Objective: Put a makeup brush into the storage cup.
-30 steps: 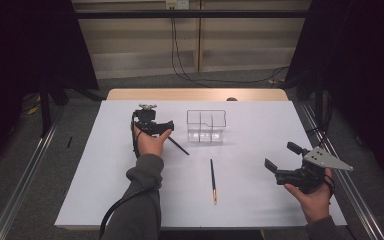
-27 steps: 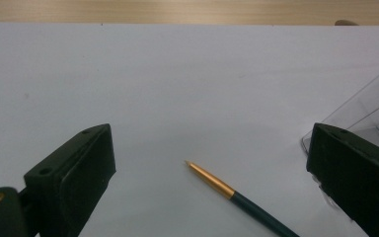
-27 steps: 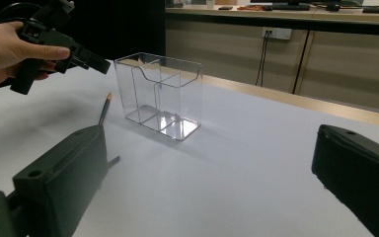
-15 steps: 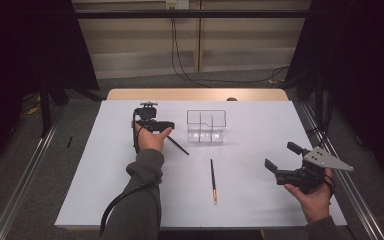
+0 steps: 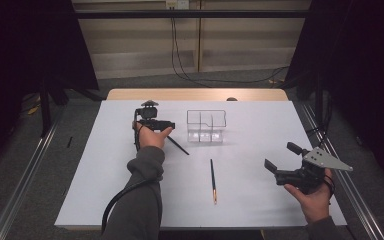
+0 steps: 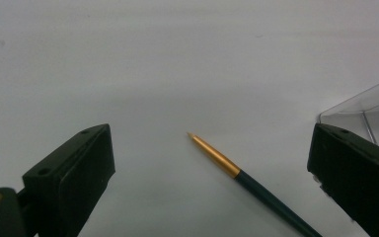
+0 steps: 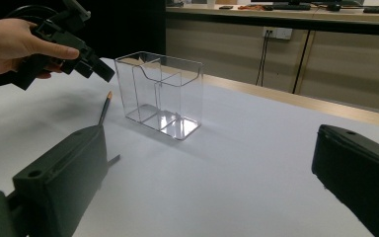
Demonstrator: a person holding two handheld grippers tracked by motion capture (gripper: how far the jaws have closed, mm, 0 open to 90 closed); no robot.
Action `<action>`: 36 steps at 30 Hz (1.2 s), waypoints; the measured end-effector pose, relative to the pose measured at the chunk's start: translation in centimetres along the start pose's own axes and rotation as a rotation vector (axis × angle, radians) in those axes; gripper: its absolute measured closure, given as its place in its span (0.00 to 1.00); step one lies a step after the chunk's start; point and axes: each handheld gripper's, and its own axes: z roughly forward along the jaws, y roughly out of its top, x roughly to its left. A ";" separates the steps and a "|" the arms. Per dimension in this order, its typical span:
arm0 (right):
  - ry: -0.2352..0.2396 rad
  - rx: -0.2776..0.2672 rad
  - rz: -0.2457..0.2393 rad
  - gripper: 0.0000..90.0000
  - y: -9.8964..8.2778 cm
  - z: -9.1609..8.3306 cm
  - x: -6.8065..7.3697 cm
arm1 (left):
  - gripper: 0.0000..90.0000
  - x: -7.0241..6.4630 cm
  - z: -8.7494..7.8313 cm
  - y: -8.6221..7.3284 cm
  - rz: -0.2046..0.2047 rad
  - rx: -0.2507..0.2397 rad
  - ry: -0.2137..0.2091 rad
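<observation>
No readable brand or writing on anything I can see. My left gripper [image 5: 152,124] hovers over the white surface [image 5: 105,175], fingers spread wide and empty. Between them in the left gripper view lies a slim brush [image 6: 246,180]: dark teal handle, gold metal ferrule tapering to a point, flat on the sheet. Just beside it stands a clear plastic organizer [image 5: 206,126], rigid, boxy, with thin dividers and glossy walls. A second brush [image 5: 213,180], dark with an orange tip, lies nearer me, apart from both grippers. My right gripper [image 5: 285,172] is held low at the right edge, fingers spread, holding nothing. Surface is smooth matte white over a wooden top; dark curtains either side, grey floor, cables along the beige back wall.
</observation>
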 end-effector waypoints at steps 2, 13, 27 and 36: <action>-0.004 -0.001 0.000 0.00 0.0 0.0 0.0 | 0.04 0.0 0.2 0.0 -0.009 0.008 0.006; -0.008 -0.003 0.006 0.00 0.0 -0.1 -0.1 | 0.05 0.0 0.5 0.5 -0.038 0.026 0.000; -0.015 -0.006 0.008 0.00 0.1 -0.2 -0.2 | 0.27 -0.1 0.5 0.6 -0.069 0.038 -0.025; -0.018 -0.009 0.011 0.00 0.1 -0.2 -0.2 | 0.38 -0.6 0.5 0.8 -0.095 0.069 -0.017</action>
